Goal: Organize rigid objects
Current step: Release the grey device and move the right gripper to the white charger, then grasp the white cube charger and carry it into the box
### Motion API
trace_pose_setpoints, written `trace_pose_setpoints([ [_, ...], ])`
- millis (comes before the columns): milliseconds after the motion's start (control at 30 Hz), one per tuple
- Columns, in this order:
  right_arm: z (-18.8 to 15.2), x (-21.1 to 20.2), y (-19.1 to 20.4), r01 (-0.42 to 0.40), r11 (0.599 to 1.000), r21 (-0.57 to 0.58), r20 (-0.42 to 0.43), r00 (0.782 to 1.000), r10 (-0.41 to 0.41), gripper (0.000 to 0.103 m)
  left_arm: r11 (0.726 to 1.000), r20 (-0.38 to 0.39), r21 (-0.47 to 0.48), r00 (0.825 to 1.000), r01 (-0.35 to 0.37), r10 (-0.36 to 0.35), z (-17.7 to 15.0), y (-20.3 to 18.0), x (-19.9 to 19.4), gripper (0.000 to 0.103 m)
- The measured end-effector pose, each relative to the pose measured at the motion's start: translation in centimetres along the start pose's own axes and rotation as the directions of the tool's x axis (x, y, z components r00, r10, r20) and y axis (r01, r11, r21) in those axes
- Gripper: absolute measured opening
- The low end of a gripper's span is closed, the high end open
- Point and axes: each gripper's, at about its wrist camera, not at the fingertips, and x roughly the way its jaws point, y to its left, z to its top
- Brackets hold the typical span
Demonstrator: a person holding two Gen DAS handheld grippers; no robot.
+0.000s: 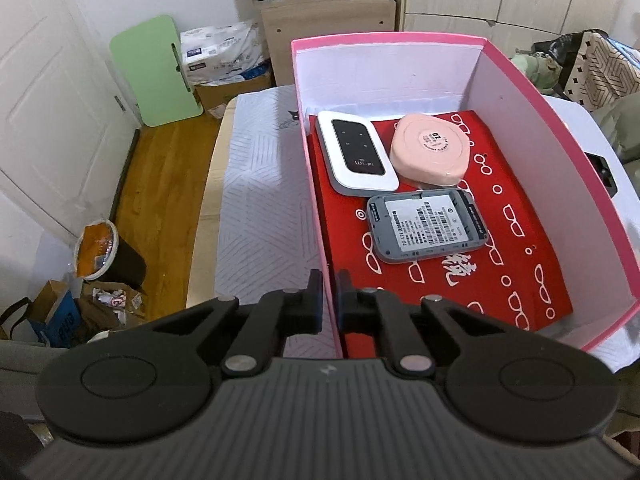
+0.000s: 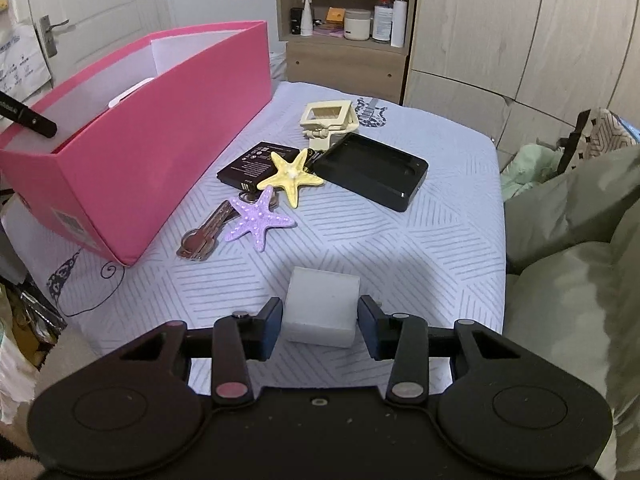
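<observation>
The left gripper (image 1: 330, 296) is clamped tight on the near wall of the pink box (image 1: 400, 37), which holds a white Wi-Fi router (image 1: 356, 152), a pink round case (image 1: 430, 148) and a grey device (image 1: 426, 228) on red lining. The right gripper (image 2: 320, 326) straddles a white block (image 2: 322, 306) on the patterned cloth (image 2: 420, 240) (left pad touching, right pad just clear). Beyond lie two starfish (image 2: 292, 176), keys (image 2: 202, 236) and a black tray (image 2: 370, 170).
</observation>
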Motion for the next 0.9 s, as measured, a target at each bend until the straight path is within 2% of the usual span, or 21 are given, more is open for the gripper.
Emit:
trace_pose_setpoints([
  [100, 0.3, -0.2, -0.5, -0.033, 0.999, 0.013, 0.011, 0.999, 0.032, 0.045, 1.0, 0.017, 0.003, 1.0, -0.02, 0.019, -0.2, -0.3, -0.1, 0.005],
  [333, 2.8, -1.6, -1.2, -0.096, 0.995, 0.035, 0.092, 0.991, 0.092, 0.045, 0.998, 0.028, -0.054, 1.0, -0.011, 0.012, -0.1, 0.1, 0.0, 0.005],
  [467, 5.7, -3.9, 0.3, -0.15, 0.989, -0.013, 0.181, 0.972, 0.15, 0.045, 0.999, 0.019, -0.033, 1.0, -0.023, 0.024, 0.0, -0.2, -0.2, 0.004],
  [600, 9.5, -6.4, 3.0, -0.232, 0.966, -0.118, 0.236, 0.938, 0.254, 0.045, 0.999, 0.02, -0.012, 0.999, -0.03, 0.03, 0.0, -0.4, -0.5, 0.004],
  [700, 12.5, -6.7, 5.5, -0.289, 0.936, -0.199, 0.217, 0.919, 0.33, 0.045, 0.999, 0.02, -0.002, 0.999, -0.033, 0.033, -0.1, -0.4, -0.8, 0.004],
  [767, 14.3, -5.8, 7.2, -0.309, 0.915, -0.259, 0.174, 0.917, 0.359, 0.045, 0.999, 0.026, 0.015, 0.999, -0.037, 0.037, -0.2, -0.6, -1.1, 0.004],
  [900, 17.1, -2.3, 10.1, -0.289, 0.905, -0.312, 0.075, 0.942, 0.327, 0.045, 0.998, 0.039, 0.041, 0.998, -0.048, 0.047, -0.4, -0.9, -1.6, 0.005],
])
